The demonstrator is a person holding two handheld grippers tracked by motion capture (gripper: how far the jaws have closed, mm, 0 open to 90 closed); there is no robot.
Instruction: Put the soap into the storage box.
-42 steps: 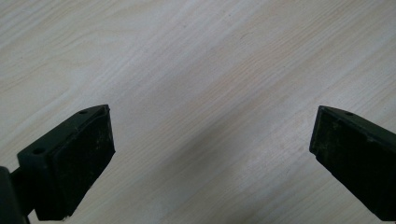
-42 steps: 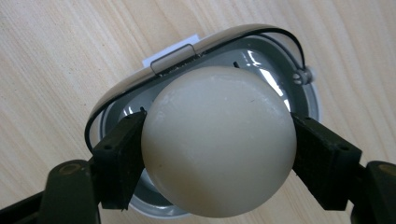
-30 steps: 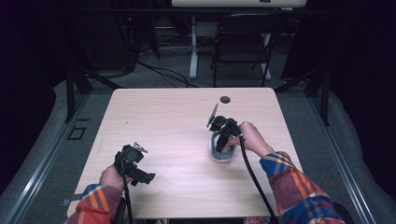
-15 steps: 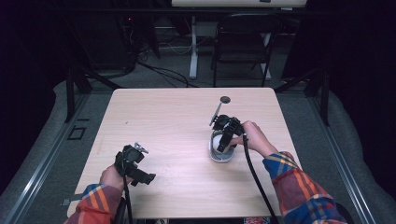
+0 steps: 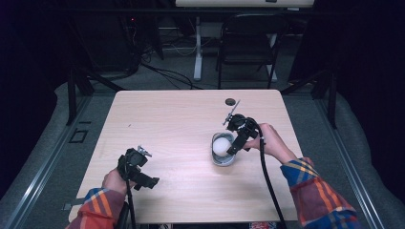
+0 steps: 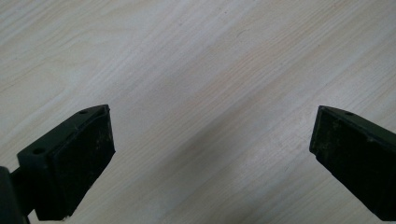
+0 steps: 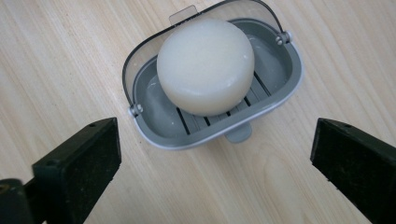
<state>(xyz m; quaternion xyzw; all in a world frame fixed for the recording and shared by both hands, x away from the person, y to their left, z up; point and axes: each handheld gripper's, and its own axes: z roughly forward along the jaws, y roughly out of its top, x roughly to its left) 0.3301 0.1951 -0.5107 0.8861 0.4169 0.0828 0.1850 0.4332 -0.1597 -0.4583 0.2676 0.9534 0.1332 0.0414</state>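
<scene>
A round white soap bar [image 7: 205, 65] lies in a grey soap dish [image 7: 280, 100] whose clear lid is swung back. In the high view the soap [image 5: 220, 145] and its dish [image 5: 223, 160] sit right of the table's middle. My right gripper [image 5: 233, 143] hovers just above and right of the dish. Its jaws have just been opening and now stand wide, nothing between them; the right gripper [image 7: 212, 130] looks down on the dish from a short way above. My left gripper [image 5: 143, 176] rests near the front left, and the left gripper [image 6: 210, 116] is open over bare wood.
The light wooden table [image 5: 167, 119] has a small dark round grommet [image 5: 230, 101] near its far edge. A black cable [image 5: 265, 176] trails from the right gripper toward the front edge. A folding chair [image 5: 250, 43] stands behind the table.
The right gripper's jaws went from shut to wide open, and it rose away from the dish, leaving the soap lying uncovered in it. The left gripper stayed put.
</scene>
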